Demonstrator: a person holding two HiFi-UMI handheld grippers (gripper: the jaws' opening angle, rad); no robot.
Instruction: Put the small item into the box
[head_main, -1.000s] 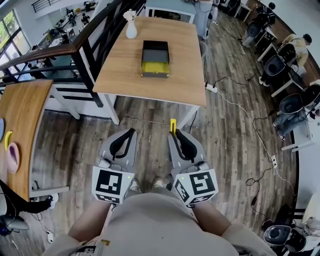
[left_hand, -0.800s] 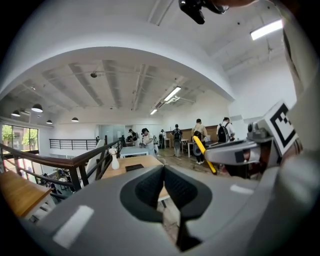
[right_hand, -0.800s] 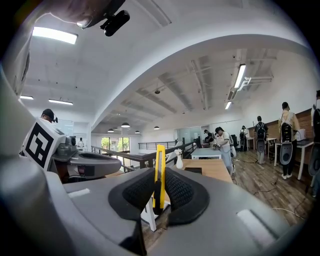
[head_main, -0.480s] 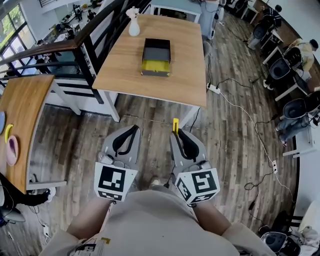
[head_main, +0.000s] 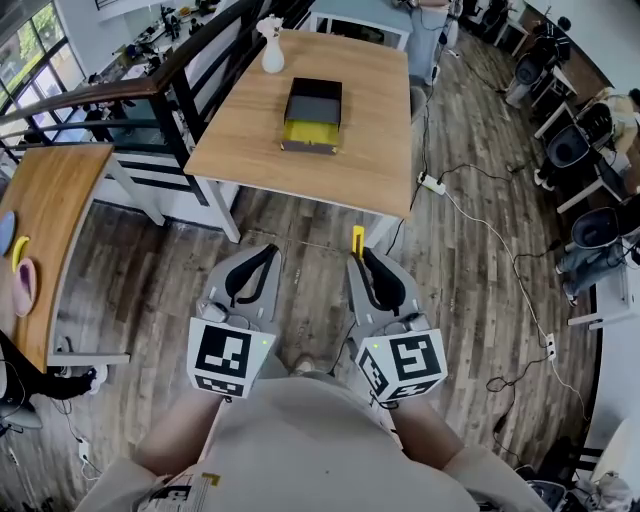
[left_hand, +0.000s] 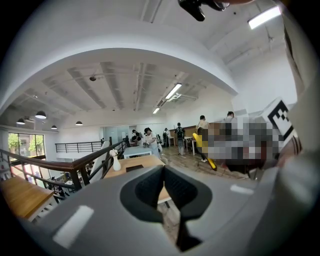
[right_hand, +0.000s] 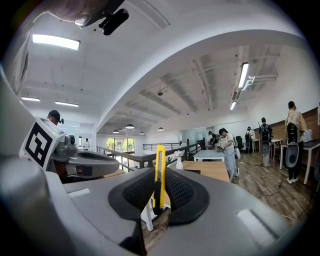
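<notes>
The small item is a slim yellow utility knife with a dark strip down its middle. It stands upright, clamped edge-on between the black pads of the right gripper, with its tip poking out past them. It is held over the wooden floor, short of the table and well apart from the box, which is black, open and yellow in its near part. The left gripper has its jaws pressed together with nothing between them. Since a second ago little has changed: both grippers stay low before the person's body, the knife is in the same grip, and the box has not moved. There is one knife, one box, one white vase and two grippers.
</notes>
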